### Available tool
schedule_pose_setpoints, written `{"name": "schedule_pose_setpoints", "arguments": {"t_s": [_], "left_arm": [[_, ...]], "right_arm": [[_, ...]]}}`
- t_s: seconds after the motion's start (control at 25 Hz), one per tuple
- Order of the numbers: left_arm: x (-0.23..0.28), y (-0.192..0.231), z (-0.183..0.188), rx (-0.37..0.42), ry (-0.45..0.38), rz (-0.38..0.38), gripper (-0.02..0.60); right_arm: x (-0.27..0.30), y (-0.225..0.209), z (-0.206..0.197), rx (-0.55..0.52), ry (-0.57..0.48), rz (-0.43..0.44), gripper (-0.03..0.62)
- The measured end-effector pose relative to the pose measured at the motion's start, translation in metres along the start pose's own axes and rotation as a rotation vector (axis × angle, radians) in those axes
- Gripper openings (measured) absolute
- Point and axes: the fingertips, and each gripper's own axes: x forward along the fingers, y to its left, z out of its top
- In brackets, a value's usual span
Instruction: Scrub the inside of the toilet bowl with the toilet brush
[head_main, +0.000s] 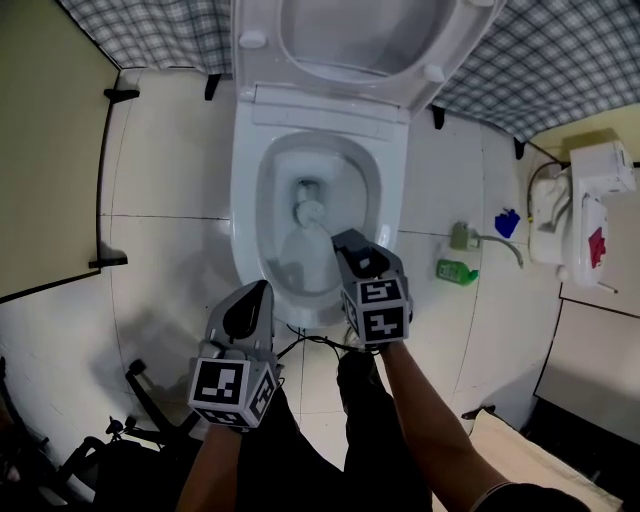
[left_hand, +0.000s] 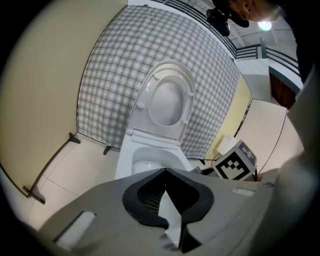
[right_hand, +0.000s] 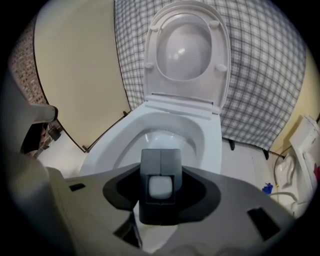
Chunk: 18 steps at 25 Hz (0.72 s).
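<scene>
- White toilet bowl (head_main: 245, 180) stands open on the far side of both grippers; the toilet brush (head_main: 310, 212) has its head low inside the bowl.
- Right gripper (head_main: 345, 243) is clamped on the brush handle; left gripper (head_main: 258, 295) is clenched on nothing, near the front rim.
- Risk — the handle may twist or slip in the jaws if the bristles are pressed hard against the porcelain.
- Risk: fast strokes may flick water over the rim onto the floor.
- Writing: none legible. The green bottle (head_main: 456, 270) label is too small to read — the cubes carry square markers only.
</scene>
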Motion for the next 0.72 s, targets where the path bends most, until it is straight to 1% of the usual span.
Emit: {"name": "schedule_pose_setpoints", "arguments": {"t_s": [0.12, 0.28, 0.4, 0.56, 0.64, 0.72], "left_arm": [[0.001, -0.003, -0.002, -0.004, 0.003, -0.006, 0.011], [0.004, -0.006, -0.003, -0.003, 0.007, -0.018, 0.011], [0.005, -0.008, -0.005, -0.007, 0.010, -0.018, 0.011], [0.003, -0.005, -0.009, -0.002, 0.014, -0.013, 0.011], [0.002, -0.004, -0.012, -0.001, 0.018, -0.008, 0.010], [0.002, -0.004, -0.015, -0.001, 0.018, -0.008, 0.009]], "right_arm": [[-0.024, 0.003, 0.001, -0.015, -0.003, 0.019, 0.198], [-0.043, 0.020, -0.001, -0.094, 0.018, 0.073, 0.198], [-0.028, 0.030, -0.004, -0.150, 0.039, 0.089, 0.198], [0.013, 0.029, -0.004, -0.215, 0.066, 0.065, 0.198], [0.032, 0.025, -0.003, -0.238, 0.077, 0.056, 0.198], [0.038, 0.022, 0.003, -0.245, 0.073, 0.060, 0.199]]}}
